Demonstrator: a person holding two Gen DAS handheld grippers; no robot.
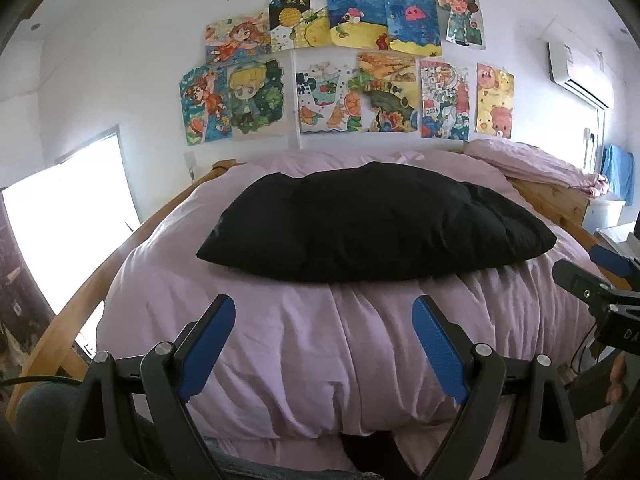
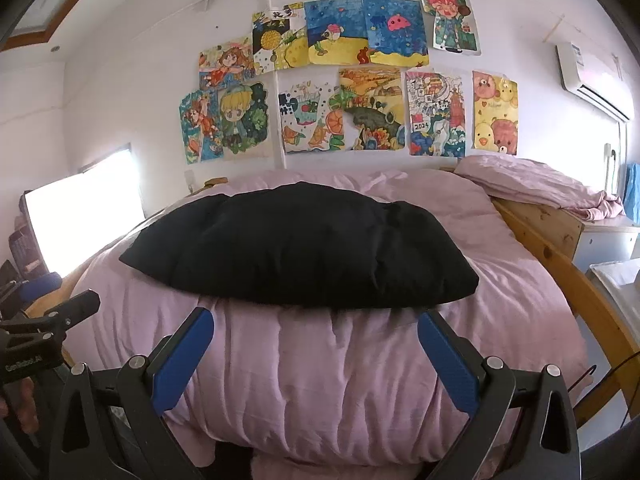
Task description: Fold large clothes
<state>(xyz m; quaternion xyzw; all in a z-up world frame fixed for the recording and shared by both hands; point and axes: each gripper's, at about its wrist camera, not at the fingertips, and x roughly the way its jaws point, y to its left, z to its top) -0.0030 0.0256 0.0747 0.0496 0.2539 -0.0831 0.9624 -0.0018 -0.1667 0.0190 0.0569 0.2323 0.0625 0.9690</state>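
A black garment [image 1: 372, 224] lies in a broad, puffy, roughly folded heap on the pink duvet [image 1: 332, 344] that covers the bed, about mid-bed and set crosswise, its long edge facing the cameras. The left gripper [image 1: 324, 320] hangs above the near part of the duvet with its jaws spread wide and nothing between them — the blue pads sit short of the garment's near edge. The right gripper [image 2: 316, 334] is beside it, jaws likewise wide and empty, the fingertips close to the garment's near edge but not on it. Each gripper shows at the edge of the other's view. A wooden bed frame [image 2: 560, 280] runs along the right side, with rumpled pink bedding [image 2: 548, 184] at its far end. Colourful drawings [image 1: 360, 64] are stuck on the white wall behind, and an air conditioner [image 1: 580, 72] hangs at upper right.
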